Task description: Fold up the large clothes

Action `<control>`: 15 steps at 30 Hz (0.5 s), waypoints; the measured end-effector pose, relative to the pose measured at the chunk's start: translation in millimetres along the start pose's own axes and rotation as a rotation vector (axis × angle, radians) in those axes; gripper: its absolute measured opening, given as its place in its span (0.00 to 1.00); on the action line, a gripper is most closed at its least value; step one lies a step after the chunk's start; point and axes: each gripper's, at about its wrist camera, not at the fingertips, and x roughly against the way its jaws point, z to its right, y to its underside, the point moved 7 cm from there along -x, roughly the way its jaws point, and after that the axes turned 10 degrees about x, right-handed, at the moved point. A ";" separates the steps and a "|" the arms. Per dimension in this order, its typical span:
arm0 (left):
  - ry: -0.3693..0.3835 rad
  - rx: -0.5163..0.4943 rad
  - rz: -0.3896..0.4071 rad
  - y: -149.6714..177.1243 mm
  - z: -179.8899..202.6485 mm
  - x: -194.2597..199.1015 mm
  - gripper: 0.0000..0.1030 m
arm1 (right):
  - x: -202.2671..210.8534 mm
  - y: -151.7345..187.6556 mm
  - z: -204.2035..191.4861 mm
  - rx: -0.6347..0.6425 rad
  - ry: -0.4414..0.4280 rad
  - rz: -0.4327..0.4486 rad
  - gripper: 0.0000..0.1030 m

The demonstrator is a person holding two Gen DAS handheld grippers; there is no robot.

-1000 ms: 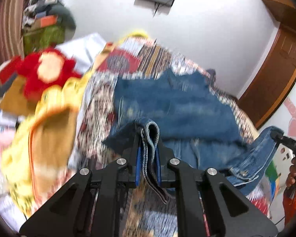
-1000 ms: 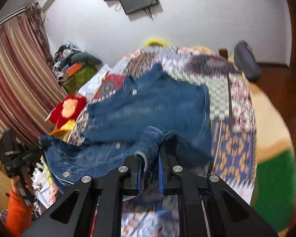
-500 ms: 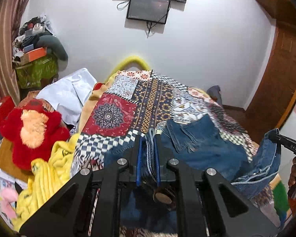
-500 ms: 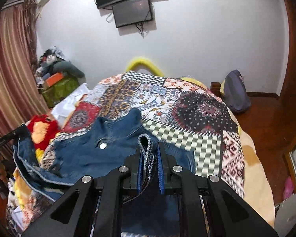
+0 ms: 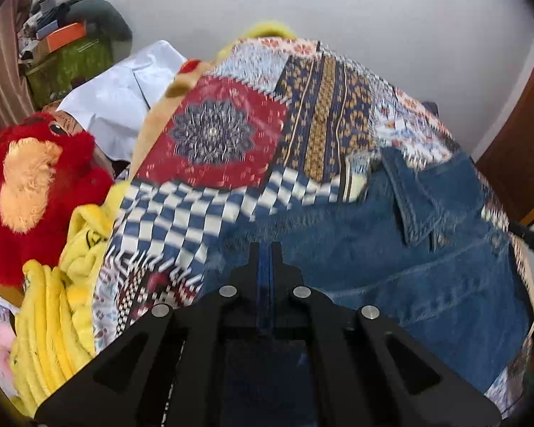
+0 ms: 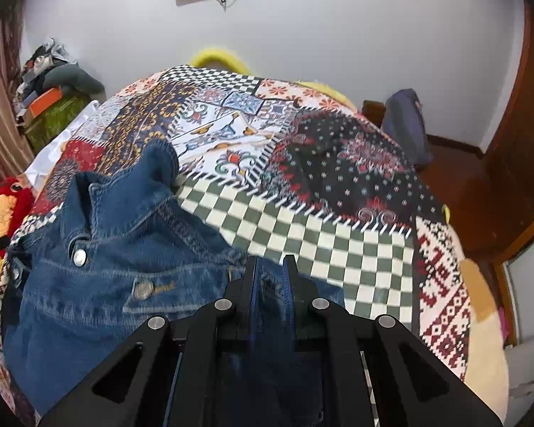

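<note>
Both claws shut tight. Left claw (image 5: 266, 249) pressed together on what looked like a thin denim edge, though blur left the held cloth hard to make out. Right claw (image 6: 270, 261) clamped on a thicker fold of the same denim jacket (image 6: 99, 277).

Jacket lay on the patchwork bedspread (image 6: 338, 245), toward the near left of the bed, collar pointing at the far wall.

Best handled, at a guess, by keeping both grips level with each other, lowering the held hem flat and square, and releasing only once the cloth rested without slack. Uneven height would likely skew the fold.

Room to the right: wide bare quilt. Left edge crowded by the red plush toy (image 5: 35, 185) and yellow blanket (image 5: 53, 306), just beside the denim. Bed's right edge dropped to the floor.
</note>
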 end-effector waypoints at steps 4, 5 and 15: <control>-0.033 -0.097 -0.016 13.5 -1.8 15.8 0.05 | 20.1 5.0 -2.0 0.033 -0.031 0.025 0.10; -0.028 -0.112 -0.015 15.4 -0.3 21.9 0.07 | 27.7 5.3 -6.2 0.049 -0.053 0.027 0.10; 0.053 -0.204 -0.087 61.7 35.3 39.5 0.77 | 30.1 28.3 -70.4 0.204 -0.124 -0.118 0.10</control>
